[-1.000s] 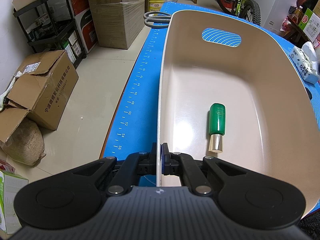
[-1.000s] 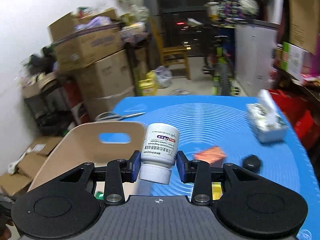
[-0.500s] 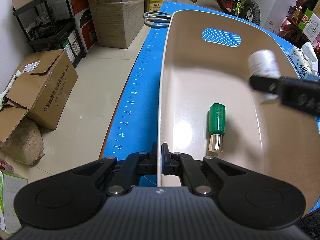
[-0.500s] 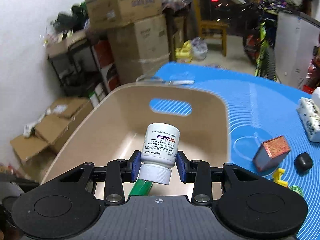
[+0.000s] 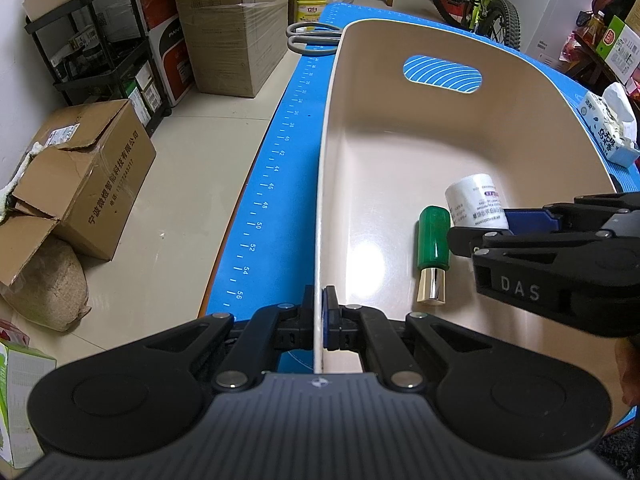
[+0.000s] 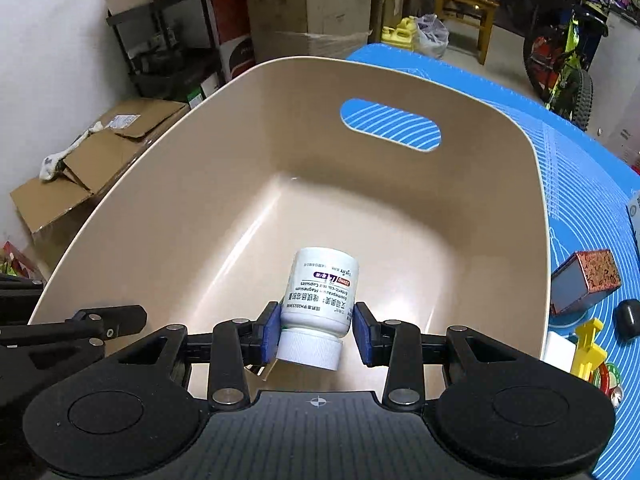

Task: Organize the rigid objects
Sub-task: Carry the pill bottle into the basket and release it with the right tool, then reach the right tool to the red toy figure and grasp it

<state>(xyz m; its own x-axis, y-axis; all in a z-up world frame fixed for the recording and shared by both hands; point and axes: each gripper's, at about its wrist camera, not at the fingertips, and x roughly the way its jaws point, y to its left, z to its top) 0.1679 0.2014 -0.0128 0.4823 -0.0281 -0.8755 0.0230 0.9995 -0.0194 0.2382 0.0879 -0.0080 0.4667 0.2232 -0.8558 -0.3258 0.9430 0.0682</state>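
The right gripper (image 6: 316,334) pinches the white pill bottle (image 6: 320,300), cap nearest the camera and long axis pointing away, low inside the beige bin (image 6: 400,92) just right of the lying green bottle (image 5: 434,240), while the left gripper (image 5: 320,316) clamps the bin's near rim.

One beige basin (image 5: 400,152), one white bottle (image 5: 474,204), one green-capped tube (image 5: 434,240), one scissors (image 5: 308,38).

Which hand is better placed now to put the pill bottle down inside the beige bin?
Right: its tool holds the pill bottle low inside the beige bin. The left tool is clamped on the bin's rim.
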